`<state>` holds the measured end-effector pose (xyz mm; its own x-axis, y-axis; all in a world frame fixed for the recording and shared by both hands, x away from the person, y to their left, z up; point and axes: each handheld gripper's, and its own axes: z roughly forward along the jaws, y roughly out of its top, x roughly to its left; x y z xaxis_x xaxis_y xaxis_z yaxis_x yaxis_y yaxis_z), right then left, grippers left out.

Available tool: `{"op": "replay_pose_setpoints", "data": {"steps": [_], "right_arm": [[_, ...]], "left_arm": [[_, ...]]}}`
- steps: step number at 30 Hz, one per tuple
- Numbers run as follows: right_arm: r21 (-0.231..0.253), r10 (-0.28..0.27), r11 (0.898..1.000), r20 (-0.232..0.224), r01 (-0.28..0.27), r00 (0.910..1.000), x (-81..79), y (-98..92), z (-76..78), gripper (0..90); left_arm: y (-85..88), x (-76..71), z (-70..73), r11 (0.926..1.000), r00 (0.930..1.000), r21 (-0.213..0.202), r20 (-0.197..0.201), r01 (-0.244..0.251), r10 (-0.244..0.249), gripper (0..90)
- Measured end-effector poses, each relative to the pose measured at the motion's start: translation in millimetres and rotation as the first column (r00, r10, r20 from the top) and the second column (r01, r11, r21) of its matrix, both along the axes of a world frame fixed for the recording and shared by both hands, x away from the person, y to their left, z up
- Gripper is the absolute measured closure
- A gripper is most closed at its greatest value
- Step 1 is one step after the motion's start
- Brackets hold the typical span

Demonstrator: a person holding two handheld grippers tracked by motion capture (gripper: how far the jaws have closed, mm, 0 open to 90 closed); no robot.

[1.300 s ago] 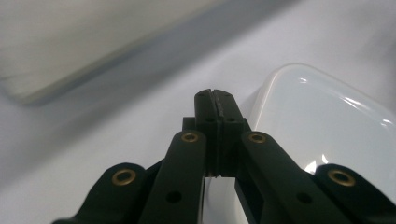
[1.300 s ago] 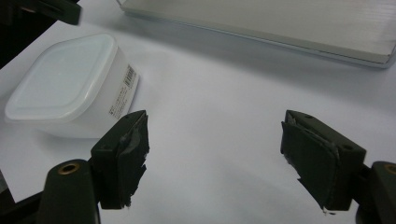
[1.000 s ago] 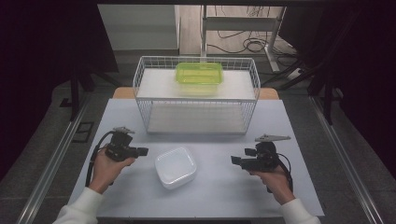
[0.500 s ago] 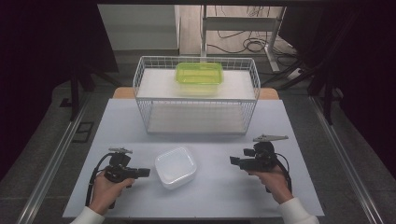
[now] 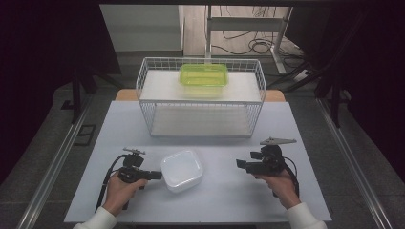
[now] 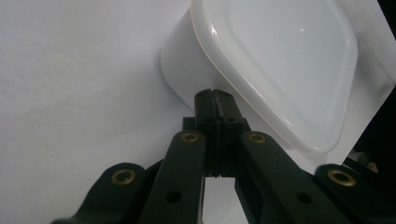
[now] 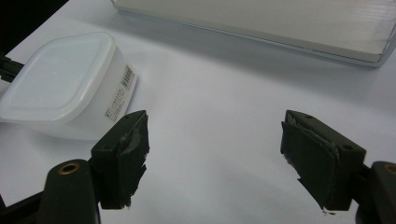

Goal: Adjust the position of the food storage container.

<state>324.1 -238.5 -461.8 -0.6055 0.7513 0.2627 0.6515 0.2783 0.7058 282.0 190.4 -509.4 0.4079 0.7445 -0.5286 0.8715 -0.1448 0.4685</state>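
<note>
Left gripper view: the left gripper [image 6: 215,95] has its jaws clenched flat against each other with nothing between them, and their joined tip sits at the near wall of the white tub [image 6: 275,70], just under the rim of its lid; whether the tip touches the wall cannot be told. High view: the tub [image 5: 182,169] rests on the table [image 5: 224,205], directly ahead of the left fingertips and well to the side of the right gripper [image 5: 242,164]. Right gripper view: the right gripper [image 7: 215,154] stands released, jaws wide apart over bare table, with the tub [image 7: 65,86] lying beyond and outside the left-hand pad [image 7: 133,149]. Judged risk: clenched jaws cannot take hold of the tub, so any forward travel of the left gripper would act as a push. The tub looks light and likely empty, so it would probably slide across the smooth table toward the right gripper, or rotate if the push lands off centre. A tip riding up under the rim could lift or pop the lid. The wire basket [image 5: 200,102] and the green box [image 5: 203,76] on its shelf stand well beyond both sets of fingers and appear clear of any such slide.
</note>
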Motion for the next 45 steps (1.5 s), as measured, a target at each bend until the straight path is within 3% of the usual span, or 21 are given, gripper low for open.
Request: {"op": "replay_pose_setpoints", "data": {"steps": [17,20,28,33,36,38,41,45], "right_arm": [[-0.006,0.004,1.0,-0.004,-0.004,1.0,0.8,-1.3,-0.9,23.4],[-0.007,0.004,1.0,-0.005,-0.004,1.0,0.5,-1.5,-0.7,23.4],[-0.011,0.001,1.0,-0.009,-0.001,1.0,0.2,-2.0,-1.8,23.4],[-0.012,-0.001,1.0,-0.004,0.0,1.0,-0.9,-2.1,-1.6,23.4],[-0.01,-0.002,1.0,0.002,0.002,1.0,-1.5,-2.4,-1.1,23.4],[-0.006,0.0,1.0,0.005,0.0,1.0,-1.8,-3.0,-0.4,23.4],[-0.004,0.002,1.0,0.008,-0.002,1.0,-1.9,-3.4,0.1,23.4],[-0.007,-0.001,1.0,0.016,0.001,0.9999,-2.6,-2.3,1.0,22.8]], "left_arm": [[-38.2,32.1,-4.6,0.9995,0.9994,-0.01,-0.014,0.031,-0.032,89.9],[-43.0,36.2,-6.7,0.9993,0.9995,-0.031,-0.02,0.023,-0.024,89.9],[-47.5,39.3,-8.5,0.9989,0.9989,-0.019,-0.019,0.042,-0.042,89.9],[-41.6,36.0,-2.6,0.9999,0.9997,-0.012,0.021,0.009,-0.009,89.8],[-35.0,29.0,6.2,0.9998,0.9974,0.0,0.07,-0.021,0.021,89.6],[-29.5,21.4,13.3,0.999,0.9919,-0.006,0.118,-0.045,0.045,88.2],[-23.3,13.9,20.9,0.9986,0.9855,-0.006,0.161,-0.052,0.053,79.9],[-19.2,9.1,27.6,0.9976,0.983,-0.033,0.171,-0.061,0.066,59.2]]}}
